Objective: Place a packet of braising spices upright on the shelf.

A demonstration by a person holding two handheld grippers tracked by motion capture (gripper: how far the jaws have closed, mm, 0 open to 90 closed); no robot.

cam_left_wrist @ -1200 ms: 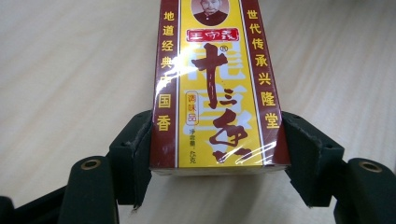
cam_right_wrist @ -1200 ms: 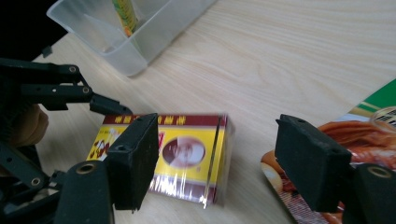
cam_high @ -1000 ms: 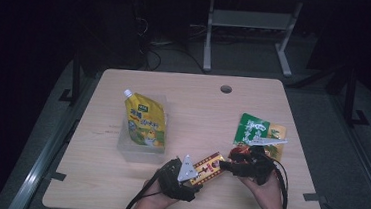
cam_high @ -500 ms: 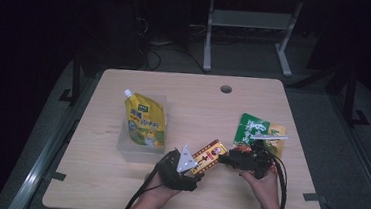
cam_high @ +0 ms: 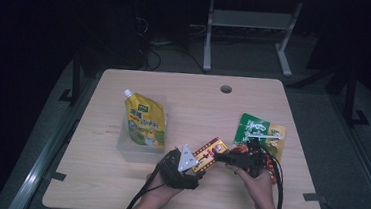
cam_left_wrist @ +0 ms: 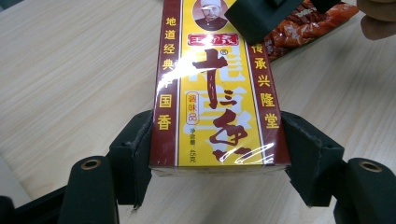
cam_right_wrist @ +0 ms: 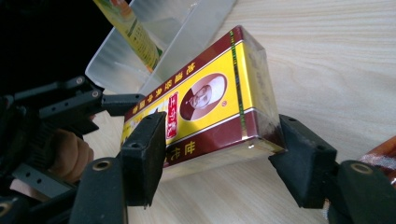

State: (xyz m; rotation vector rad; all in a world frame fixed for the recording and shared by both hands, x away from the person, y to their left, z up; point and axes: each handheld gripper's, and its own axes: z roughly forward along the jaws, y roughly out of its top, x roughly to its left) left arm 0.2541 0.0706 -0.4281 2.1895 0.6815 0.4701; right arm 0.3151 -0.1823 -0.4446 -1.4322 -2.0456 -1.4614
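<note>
I see my left gripper clamping one box by its near end above the counter, while my right gripper's closing jaws bracket its far end, one pad apart.

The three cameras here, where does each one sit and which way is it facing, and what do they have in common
High view: above the person's side, looking forward and down on the wooden table; both forearms and tools enter from below.
Left gripper view: on the left tool, looking along its jaws, which clamp the red-and-yellow box.
Right gripper view: on the right tool, jaws just closing around the box's other end; the other hand shows at left.
All three share that box.
</note>
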